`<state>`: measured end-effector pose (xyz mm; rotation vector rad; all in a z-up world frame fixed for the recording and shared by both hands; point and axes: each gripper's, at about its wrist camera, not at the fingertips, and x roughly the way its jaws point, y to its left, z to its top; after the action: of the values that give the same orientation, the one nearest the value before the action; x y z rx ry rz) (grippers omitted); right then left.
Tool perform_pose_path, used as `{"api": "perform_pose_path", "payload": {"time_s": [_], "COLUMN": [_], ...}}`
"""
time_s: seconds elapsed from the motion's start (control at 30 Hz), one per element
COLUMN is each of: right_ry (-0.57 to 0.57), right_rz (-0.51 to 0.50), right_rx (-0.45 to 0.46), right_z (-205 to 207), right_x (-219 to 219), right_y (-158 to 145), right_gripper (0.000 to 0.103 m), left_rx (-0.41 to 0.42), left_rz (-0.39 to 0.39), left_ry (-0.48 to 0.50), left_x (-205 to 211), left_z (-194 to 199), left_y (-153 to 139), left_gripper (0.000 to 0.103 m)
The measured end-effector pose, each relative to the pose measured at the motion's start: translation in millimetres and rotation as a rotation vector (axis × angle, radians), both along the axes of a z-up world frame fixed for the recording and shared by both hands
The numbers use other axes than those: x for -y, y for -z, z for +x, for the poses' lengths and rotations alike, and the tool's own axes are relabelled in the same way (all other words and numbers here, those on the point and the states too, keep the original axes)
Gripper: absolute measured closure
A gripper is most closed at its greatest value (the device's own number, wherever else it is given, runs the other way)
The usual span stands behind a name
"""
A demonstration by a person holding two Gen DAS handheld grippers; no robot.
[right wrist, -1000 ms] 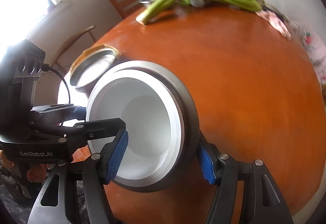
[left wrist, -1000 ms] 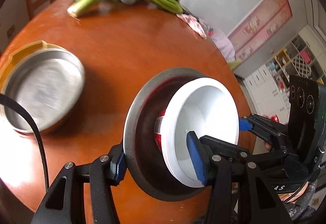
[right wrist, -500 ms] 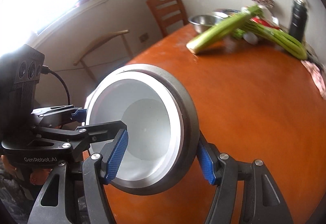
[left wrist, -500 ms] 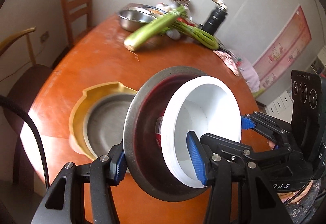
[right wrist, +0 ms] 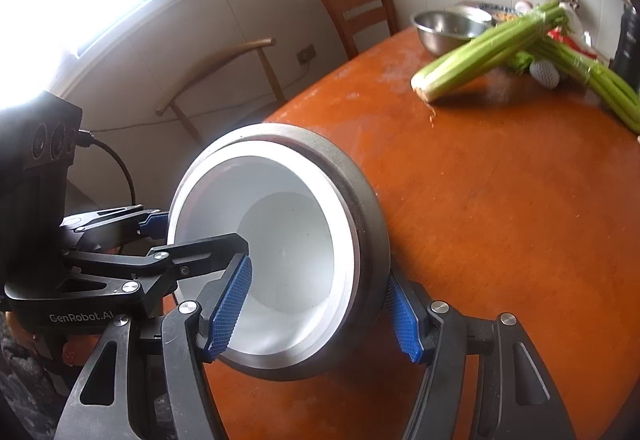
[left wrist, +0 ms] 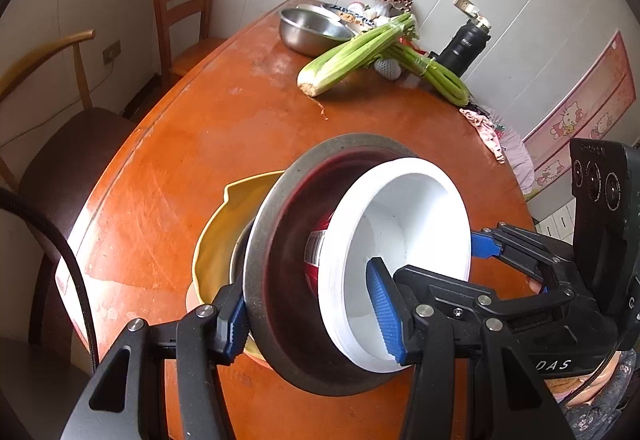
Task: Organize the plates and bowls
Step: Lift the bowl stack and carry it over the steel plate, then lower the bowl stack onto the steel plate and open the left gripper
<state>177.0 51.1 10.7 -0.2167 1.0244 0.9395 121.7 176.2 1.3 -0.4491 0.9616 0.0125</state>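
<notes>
Bowls: a white bowl [left wrist: 404, 236] sits nested inside a grey metal bowl [left wrist: 288, 280], the pair tipped on edge above the orange table [left wrist: 192, 144], clear of its top.
Red label: a red and white printed band shows between the two bowls, on the white one's outer wall.
Left tongs [left wrist: 312, 316]: pinching both bowls together, one blue pad outside the metal rim, the other inside the white bowl.
Right tongs [right wrist: 320, 312]: clamped on the opposite side of the same pair, one pad inside the white bowl, one against the metal wall.
Between the tongs: the nested bowls span the gap, each tool gripping its own side of the rim.
Behind the left tongs' outer finger: a yellow basin [left wrist: 224, 240] with a steel pan inside it, resting on the table, partly hidden by the held bowls.
Far ahead of both tongs: celery [left wrist: 352, 56], a steel bowl [left wrist: 308, 30], a black flask [left wrist: 464, 48].
Beyond the table edge: a wooden chair [left wrist: 180, 0].
</notes>
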Motion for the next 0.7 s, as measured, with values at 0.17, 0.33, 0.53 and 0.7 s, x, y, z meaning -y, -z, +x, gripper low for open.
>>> {"api": "perform_pose_path", "payload": {"time_s": [0.17,0.33,0.53,0.7], "right_ry": [0.004,0.007,0.019,0.026], "right_rz": [-0.010,-0.021,-0.031,-0.036], "right_rx": [-0.019,-0.027,-0.031,-0.027], "right_z": [6.9,10.2,12.8,12.2], "right_x": [-4.8,-7.1,-9.6,-9.8], "right_y": [9.2,14.8,17.7,17.3], "right_gripper": [0.035,0.035,0.035,0.035], "left_rx": [-0.006,-0.012,-0.005,-0.003], "left_rz": [-0.005,0.003,0.028,0.058], "left_ry": [-0.006,-0.011,-0.010,-0.018], "left_x": [-5.6,-7.0,-5.8,-3.4], "left_z": [3.2,5.7,6.0,5.1], "left_y": [9.0,14.5,16.5,15.1], "left_gripper": [0.051,0.051,0.050,0.050]}}
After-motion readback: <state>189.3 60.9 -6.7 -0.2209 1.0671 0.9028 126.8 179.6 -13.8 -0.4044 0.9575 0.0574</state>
